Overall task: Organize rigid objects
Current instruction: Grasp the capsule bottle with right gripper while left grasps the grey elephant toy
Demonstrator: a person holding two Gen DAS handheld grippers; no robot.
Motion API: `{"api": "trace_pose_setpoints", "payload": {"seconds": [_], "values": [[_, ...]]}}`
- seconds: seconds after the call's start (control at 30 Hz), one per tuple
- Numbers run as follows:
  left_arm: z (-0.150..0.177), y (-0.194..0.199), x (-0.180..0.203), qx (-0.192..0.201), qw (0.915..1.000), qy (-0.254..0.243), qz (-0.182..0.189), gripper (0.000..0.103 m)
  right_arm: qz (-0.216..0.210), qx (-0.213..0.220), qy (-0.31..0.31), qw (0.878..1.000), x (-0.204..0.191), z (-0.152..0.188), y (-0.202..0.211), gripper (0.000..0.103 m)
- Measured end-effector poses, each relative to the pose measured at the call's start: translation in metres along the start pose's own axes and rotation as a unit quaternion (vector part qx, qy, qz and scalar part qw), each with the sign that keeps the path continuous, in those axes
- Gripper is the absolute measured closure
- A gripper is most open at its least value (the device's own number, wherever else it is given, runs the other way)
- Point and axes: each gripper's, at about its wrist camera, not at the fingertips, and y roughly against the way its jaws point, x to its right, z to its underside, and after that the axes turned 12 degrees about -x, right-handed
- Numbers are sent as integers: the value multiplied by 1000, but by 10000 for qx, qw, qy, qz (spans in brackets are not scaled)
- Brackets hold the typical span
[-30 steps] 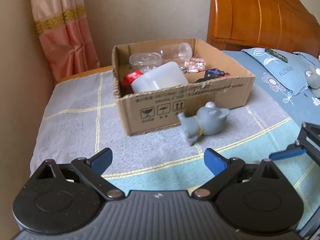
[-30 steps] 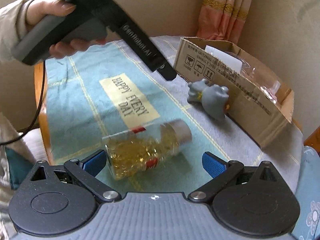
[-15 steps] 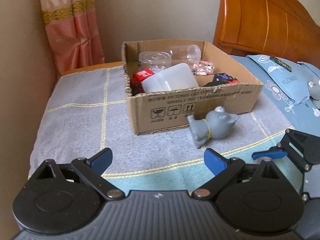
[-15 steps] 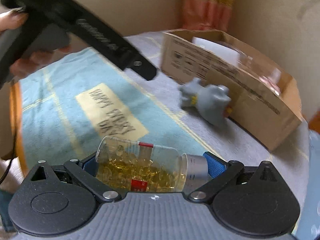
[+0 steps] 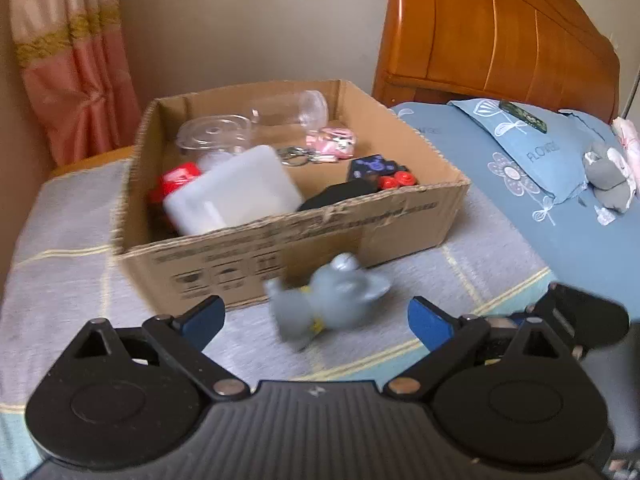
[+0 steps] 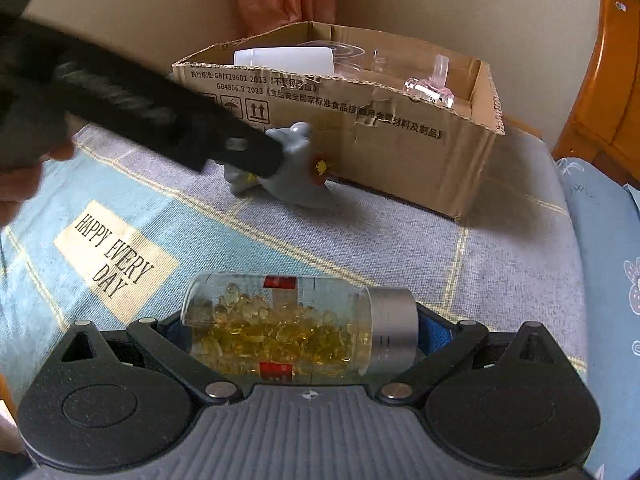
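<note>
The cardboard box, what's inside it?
Inside the cardboard box: a white container, clear jars, a red-capped item, keyrings and dark toys. Whatever lies beneath them is hidden.

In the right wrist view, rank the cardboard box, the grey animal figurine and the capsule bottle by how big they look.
1. Brown cardboard box, plainly largest.
2. Clear bottle of yellow capsules with a silver cap, lying across the right claw.
3. Grey animal figurine.
Bottle over figurine is unsure: the bottle is much nearer the camera, and the left claw hides part of the figurine.

bottle (image 6: 280, 328): clear plastic (brushed-metal cap) | box (image 5: 400, 216): matt cardboard | toy (image 5: 332, 300): glossy grey
</note>
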Motion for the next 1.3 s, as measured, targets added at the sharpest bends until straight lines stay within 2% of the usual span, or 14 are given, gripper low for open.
{"api": "trace_pose_setpoints", "payload": {"seconds": [0.3,0.57,0.8,1.1,1.3], "values": [[-13,-40,5,-232,9994,222,-143,5,43,134,-84,9999,0,7,1,0],[-2,-34,-17,-128,9989,456,-52,4,4,161,-27,9999,2,10,1,0],[-1,-41,-16,-145,9977,654,25,4,21,174,-33,9998,5,13,0,0],[4,-43,-14,3,9946,1030,139,8,-32,204,49,9998,2,26,10,0],[8,-40,-14,101,9946,985,309,17,-28,234,15,9997,0,24,10,0]]}}
